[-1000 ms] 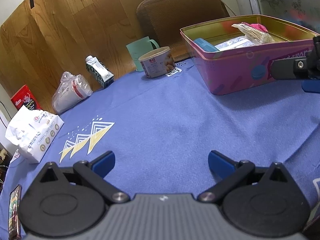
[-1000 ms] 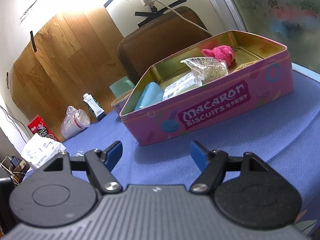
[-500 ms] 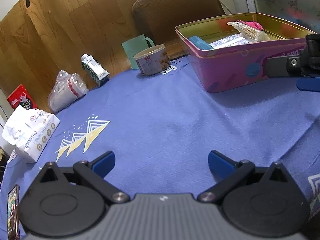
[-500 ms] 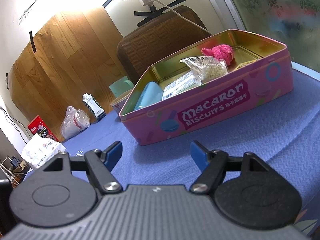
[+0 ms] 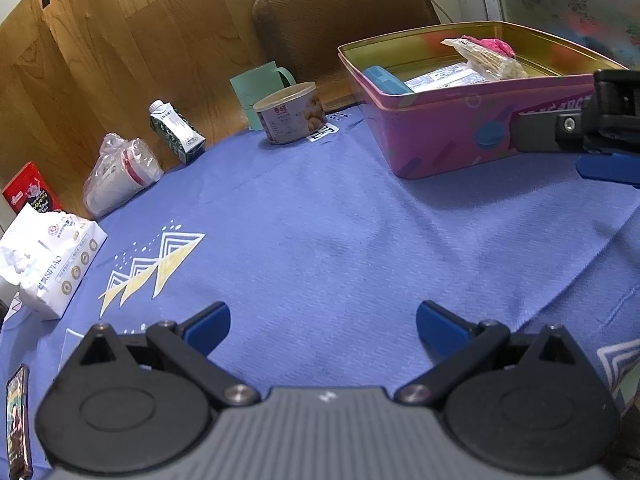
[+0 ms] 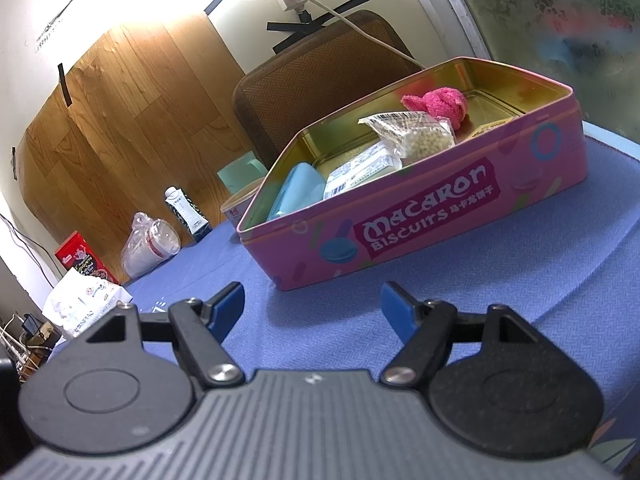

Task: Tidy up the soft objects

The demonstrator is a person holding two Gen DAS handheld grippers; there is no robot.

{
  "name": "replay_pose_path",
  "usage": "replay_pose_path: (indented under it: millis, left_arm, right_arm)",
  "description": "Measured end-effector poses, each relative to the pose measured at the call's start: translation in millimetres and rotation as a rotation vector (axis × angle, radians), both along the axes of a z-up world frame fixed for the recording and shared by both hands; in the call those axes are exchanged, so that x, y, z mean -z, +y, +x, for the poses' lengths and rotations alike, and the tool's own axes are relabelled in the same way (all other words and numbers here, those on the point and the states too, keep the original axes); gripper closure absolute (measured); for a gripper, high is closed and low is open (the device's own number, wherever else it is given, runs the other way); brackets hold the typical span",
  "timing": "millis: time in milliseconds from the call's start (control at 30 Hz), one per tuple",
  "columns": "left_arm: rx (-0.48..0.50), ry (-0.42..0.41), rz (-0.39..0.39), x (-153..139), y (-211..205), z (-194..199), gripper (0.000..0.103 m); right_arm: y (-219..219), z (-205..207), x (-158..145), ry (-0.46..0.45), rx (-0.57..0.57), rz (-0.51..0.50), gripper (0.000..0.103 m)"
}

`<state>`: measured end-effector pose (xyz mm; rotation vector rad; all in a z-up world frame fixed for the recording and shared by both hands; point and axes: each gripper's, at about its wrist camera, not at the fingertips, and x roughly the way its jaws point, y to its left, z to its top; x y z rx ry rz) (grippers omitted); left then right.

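Soft objects are seen inside the pink tin (image 6: 440, 216), which sits on the blue cloth (image 5: 320, 240): pink fluffy item (image 6: 440, 104) at far end, clear bead bag (image 6: 416, 136) beside it, white packet (image 6: 360, 172) in the middle, light-blue item (image 6: 296, 192) at near end. Right gripper (image 6: 312, 308) is held wide open w/ nothing between jaws, just in front of the tin. Left gripper (image 5: 322, 322) is likewise wide open & empty, over bare cloth, well apart from the tin.

I'm at a table in a lived-in home: blue tablecloth (image 5: 320, 240), brown chair (image 6: 320, 80) pushed against it, wood-look flooring sheet (image 6: 140, 120) taped to the wall, milk carton (image 5: 176, 132), tissue pack (image 5: 44, 260).
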<state>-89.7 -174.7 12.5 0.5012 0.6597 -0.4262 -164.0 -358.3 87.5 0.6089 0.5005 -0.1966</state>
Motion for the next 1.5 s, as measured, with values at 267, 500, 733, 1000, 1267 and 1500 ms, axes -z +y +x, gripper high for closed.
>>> replay_pose_path:
  millis: [267,500,733,1000,1267,1500]
  left_arm:
    - [0.018,0.009,0.003,0,-1,-4,0.0]
    - [0.029,0.021,0.002,1,-3,-7,0.0]
    - [0.039,0.02,0.006,1,-5,-12,0.0]
    - [0.046,0.025,0.004,1,-6,-13,0.0]
    - [0.051,0.037,-0.005,1,-7,-14,0.0]
    - [0.05,0.046,-0.013,1,-7,-14,0.0]
  right_arm:
    - [0,0,0,0.001,0.0,0.002,0.026]
    - [-1,0,1,0.002,0.0,0.003,0.026]
    - [-1,-1,2,0.003,0.005,0.005,0.025]
    - [0,-1,2,0.004,0.006,0.005,0.025]
    - [0,-1,1,0.004,0.007,0.005,0.025]
    - [0,0,1,0.004,0.008,0.005,0.025]
